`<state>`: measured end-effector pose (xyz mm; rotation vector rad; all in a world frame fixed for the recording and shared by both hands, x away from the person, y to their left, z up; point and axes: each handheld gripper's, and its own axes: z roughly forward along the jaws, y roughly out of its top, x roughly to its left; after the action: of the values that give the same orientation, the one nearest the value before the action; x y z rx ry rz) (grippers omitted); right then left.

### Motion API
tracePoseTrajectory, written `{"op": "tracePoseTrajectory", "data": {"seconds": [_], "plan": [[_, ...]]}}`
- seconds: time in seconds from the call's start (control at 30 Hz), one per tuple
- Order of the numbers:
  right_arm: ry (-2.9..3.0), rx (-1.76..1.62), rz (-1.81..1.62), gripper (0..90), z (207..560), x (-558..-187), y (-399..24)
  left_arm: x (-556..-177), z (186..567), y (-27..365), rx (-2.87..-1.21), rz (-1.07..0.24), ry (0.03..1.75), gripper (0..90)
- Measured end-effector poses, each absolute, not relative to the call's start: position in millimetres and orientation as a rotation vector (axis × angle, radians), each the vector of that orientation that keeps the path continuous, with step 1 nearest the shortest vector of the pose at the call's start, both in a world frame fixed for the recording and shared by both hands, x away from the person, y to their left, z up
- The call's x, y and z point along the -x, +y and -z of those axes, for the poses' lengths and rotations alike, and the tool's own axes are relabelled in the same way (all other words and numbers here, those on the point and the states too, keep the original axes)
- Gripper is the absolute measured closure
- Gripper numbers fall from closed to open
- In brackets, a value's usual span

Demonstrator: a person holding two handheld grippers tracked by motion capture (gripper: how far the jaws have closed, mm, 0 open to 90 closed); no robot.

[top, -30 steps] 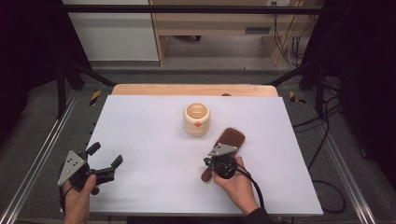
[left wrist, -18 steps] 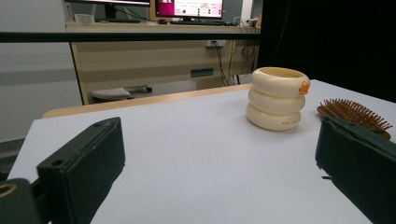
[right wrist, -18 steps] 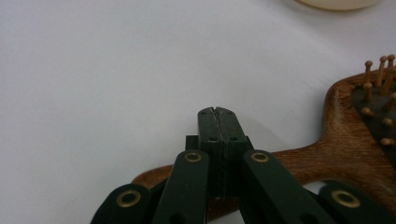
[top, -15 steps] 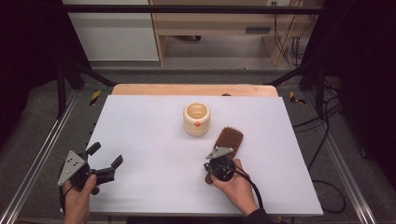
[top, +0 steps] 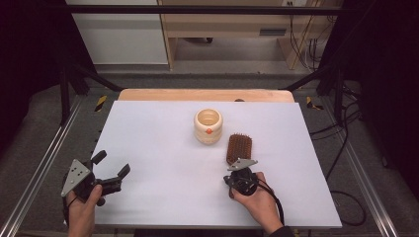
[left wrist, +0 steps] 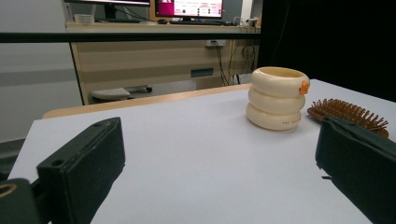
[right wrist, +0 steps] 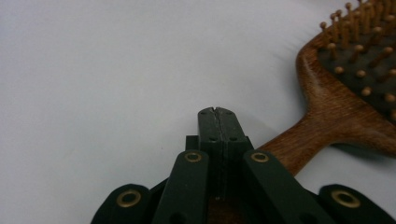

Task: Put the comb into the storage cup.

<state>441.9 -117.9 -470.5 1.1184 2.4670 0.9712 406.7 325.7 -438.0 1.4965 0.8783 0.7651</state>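
Two grippers sit low in the high view. The left gripper, lower left of the frame at the table's left edge, has its jaws spread wide with nothing between them. The right gripper, lower centre-right, is held over the handle end of the wooden hairbrush; the brush head lies bristles up just above it in the frame. A cream ringed cup with a small orange spot stands upright at frame centre, just up-left of the brush head and apart from it.

Left gripper view: the two black jaws rise at lower left and lower right, far apart, bare white tabletop between them. The cup stands right of centre; the brush lies at right, behind the right-hand jaw.

Right gripper view: jaws pressed together at lower centre, tips meeting with no gap. The brush handle runs from behind the jaws' right side up to the head at upper right. Whether the handle is pinched I cannot tell; the closed tips hold nothing visible.
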Motion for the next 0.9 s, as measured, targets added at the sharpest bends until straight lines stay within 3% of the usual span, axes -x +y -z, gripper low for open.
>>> {"op": "tracePoseTrajectory", "data": {"seconds": [0.9], "plan": [[2.43,-1.185,-0.952,90.0,466,-447,-148,-407,438,326,-1.497,-0.765,0.877,1.8]]}}
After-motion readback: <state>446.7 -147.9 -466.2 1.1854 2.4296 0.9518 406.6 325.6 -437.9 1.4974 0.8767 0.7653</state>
